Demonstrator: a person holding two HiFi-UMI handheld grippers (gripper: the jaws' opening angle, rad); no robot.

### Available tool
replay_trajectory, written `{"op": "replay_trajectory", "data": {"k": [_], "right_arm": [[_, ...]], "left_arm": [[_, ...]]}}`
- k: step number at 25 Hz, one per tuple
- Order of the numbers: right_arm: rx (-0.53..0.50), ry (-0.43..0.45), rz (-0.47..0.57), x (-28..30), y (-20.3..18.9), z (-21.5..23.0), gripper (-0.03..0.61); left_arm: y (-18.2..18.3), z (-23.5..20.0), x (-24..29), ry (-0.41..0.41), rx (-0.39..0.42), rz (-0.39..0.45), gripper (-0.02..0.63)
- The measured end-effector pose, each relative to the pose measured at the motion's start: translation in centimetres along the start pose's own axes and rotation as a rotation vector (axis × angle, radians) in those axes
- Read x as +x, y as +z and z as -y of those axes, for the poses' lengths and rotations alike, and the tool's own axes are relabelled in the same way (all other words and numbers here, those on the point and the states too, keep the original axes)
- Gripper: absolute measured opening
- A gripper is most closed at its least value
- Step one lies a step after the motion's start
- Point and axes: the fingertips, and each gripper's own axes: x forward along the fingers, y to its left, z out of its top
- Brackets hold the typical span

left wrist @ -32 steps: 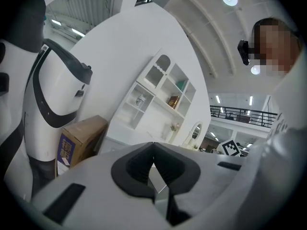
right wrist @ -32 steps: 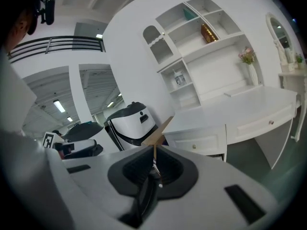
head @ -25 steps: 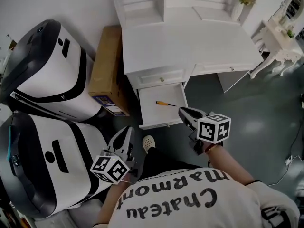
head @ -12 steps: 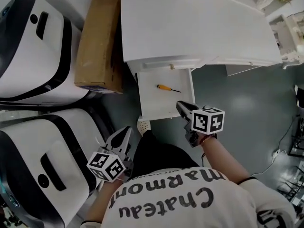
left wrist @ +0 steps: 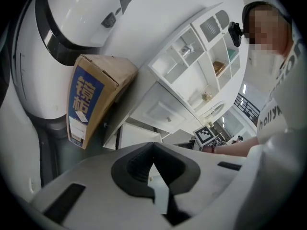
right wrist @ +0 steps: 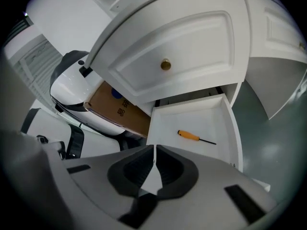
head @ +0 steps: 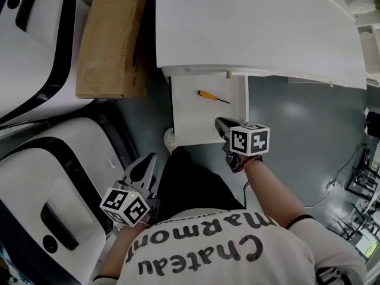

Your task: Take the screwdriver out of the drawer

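A screwdriver [head: 211,96] with an orange handle lies flat in the open white drawer [head: 190,123] under the desk. In the right gripper view the screwdriver [right wrist: 194,137] rests mid-drawer, ahead of the jaws. My right gripper [head: 219,122] hovers at the drawer's front right corner, shut and holding nothing; its tips [right wrist: 154,151] meet. My left gripper [head: 148,158] hangs low at the person's left side, away from the drawer, also shut and empty, its tips [left wrist: 153,153] touching.
The white desk top [head: 255,28] overhangs the drawer; a closed drawer with a brass knob [right wrist: 165,64] sits above it. A cardboard box [head: 113,40] leans left of the desk. Large white-and-black pods [head: 53,177] crowd the left. The person's shoe [head: 168,140] is by the drawer front.
The head view has moved in over the desk, so the drawer sits higher and nearer. The right gripper has closed in on the drawer's front edge. The left gripper stays low.
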Motion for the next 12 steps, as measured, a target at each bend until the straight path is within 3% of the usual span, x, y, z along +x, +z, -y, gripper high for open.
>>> {"op": "replay_trajectory", "data": {"k": [5, 12], "right_arm": [[-0.154, -0.093, -0.092, 3.1, 0.3, 1.3, 0.034], [-0.389, -0.200, -0.206, 6.8, 0.5, 2.8, 0.035]], "left_arm": [[0.6, -3.2, 0.3, 0.044, -0.069, 0.001, 0.023], [1.2, -5.9, 1.9, 0.026, -0.050, -0.057, 0.023]]}}
